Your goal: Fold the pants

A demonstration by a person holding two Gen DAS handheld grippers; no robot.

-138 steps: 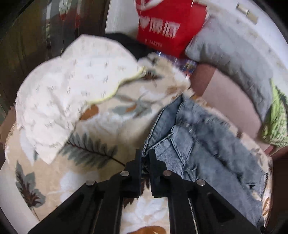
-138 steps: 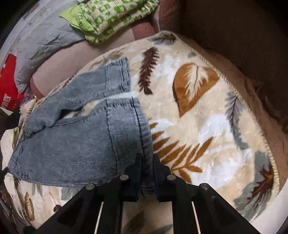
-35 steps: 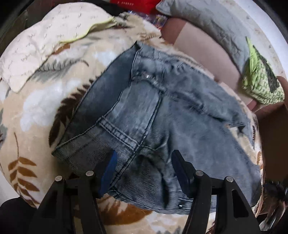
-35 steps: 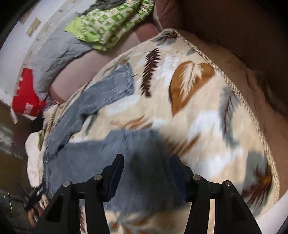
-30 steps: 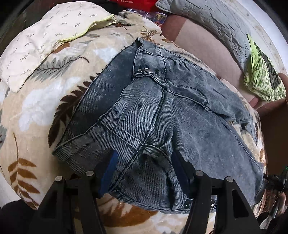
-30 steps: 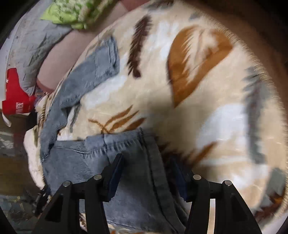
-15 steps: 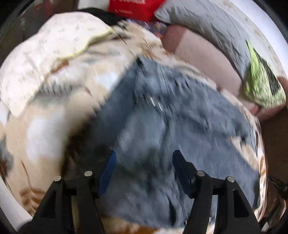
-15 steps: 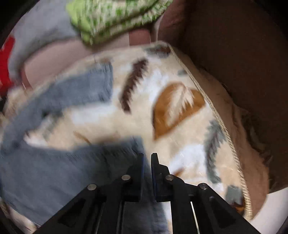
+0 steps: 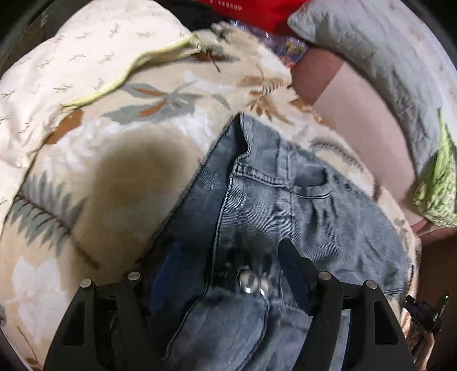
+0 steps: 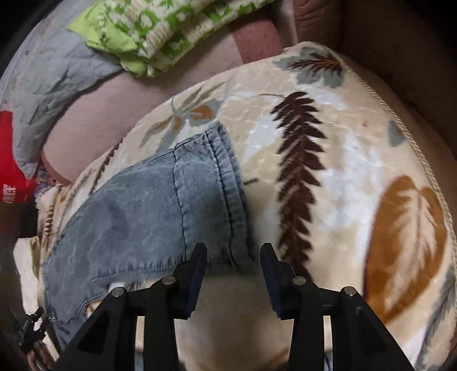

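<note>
Grey-blue denim pants lie on a cream blanket with a leaf print. In the left wrist view the waistband with its metal buttons sits between the fingers of my open left gripper, which hovers just above it. In the right wrist view the pants show a folded leg with its hem pointing right. My right gripper is open, and its fingers straddle the lower corner of that hem, close above the blanket.
A cream pillow lies at the blanket's far left. A grey quilted cushion, a green patterned cloth and a red bag sit along the pink sofa back. The blanket's corded edge runs at the right.
Both grippers let go of the pants after folding one leg over. The right gripper shut briefly, then opened at the leg hem. The left gripper moved forward over the waistband.
</note>
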